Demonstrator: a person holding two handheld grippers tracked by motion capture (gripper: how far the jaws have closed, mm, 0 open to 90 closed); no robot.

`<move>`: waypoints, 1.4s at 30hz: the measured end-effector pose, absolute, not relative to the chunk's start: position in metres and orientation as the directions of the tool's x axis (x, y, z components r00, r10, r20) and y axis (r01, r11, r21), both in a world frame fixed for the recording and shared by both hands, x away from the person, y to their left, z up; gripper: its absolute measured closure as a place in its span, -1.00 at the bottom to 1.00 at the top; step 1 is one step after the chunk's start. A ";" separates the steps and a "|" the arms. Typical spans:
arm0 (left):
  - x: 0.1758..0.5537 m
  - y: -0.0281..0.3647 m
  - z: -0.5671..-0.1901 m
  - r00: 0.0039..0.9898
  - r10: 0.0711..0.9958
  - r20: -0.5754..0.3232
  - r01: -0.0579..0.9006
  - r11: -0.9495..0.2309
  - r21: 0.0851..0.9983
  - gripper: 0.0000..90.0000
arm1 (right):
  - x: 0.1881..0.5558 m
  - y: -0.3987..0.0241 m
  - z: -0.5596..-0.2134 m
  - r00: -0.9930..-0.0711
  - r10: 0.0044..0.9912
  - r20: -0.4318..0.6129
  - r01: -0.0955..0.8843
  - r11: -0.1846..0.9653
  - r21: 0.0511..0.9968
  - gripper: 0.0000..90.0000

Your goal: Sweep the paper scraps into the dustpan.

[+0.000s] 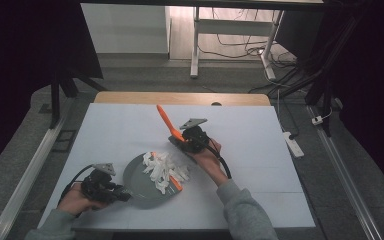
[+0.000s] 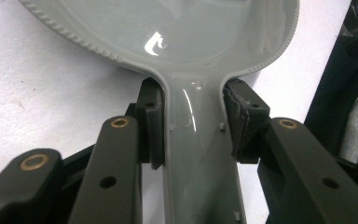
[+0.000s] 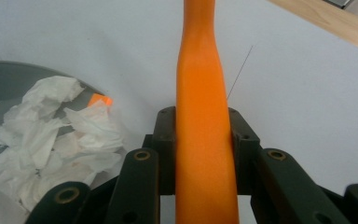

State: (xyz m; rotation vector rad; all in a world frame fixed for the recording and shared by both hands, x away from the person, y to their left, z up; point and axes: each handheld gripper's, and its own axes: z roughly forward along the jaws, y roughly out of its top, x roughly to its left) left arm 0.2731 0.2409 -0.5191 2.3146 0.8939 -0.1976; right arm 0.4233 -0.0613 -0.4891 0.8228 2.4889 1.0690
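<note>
A grey dustpan [image 1: 139,184] lies flat on the white table, its handle toward the near left. My left gripper [image 1: 122,194] is shut on that handle [image 2: 198,154], a pad pressing each side just behind the pan. Crumpled white paper [image 1: 165,169] is heaped at the pan's right rim, with an orange strip showing beside it. An orange brush handle [image 1: 165,119] slants up and away from my right gripper [image 1: 182,140], which is shut on it just beyond the paper. In the right gripper view the handle [image 3: 203,116] runs straight between the pads, with the paper [image 3: 51,130] at the left.
The white table cover [image 1: 260,150] extends bare to the right and far side, ending at a wooden strip [image 1: 180,98]. Beyond it stand a white table frame [image 1: 195,45] and cables on the floor. A power strip [image 1: 294,142] lies on the floor to the right.
</note>
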 end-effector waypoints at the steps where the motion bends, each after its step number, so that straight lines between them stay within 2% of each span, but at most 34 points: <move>1: 0.273 0.241 -0.519 0.757 0.551 -0.351 0.647 -0.563 0.513 0.38 | 0.423 -0.060 -0.490 -0.792 0.607 -0.058 0.378 0.562 0.736 0.56; 15: 0.273 0.240 -0.519 0.755 0.554 -0.350 0.649 -0.561 0.514 0.38 | 0.402 -0.035 -0.493 -0.848 0.529 -0.028 0.343 0.588 0.732 0.56; 26: 0.273 0.240 -0.519 0.755 0.555 -0.349 0.649 -0.560 0.514 0.38 | 0.368 -0.006 -0.485 -0.923 0.383 -0.032 0.230 0.619 0.751 0.56; 31: 0.272 0.240 -0.519 0.758 0.554 -0.345 0.646 -0.565 0.512 0.38 | 0.367 -0.015 -0.471 -0.910 0.413 -0.046 0.226 0.583 0.780 0.56; 42: 0.272 0.241 -0.519 0.759 0.552 -0.346 0.646 -0.567 0.512 0.38 | 0.375 -0.056 -0.460 -0.849 0.528 -0.032 0.287 0.511 0.810 0.56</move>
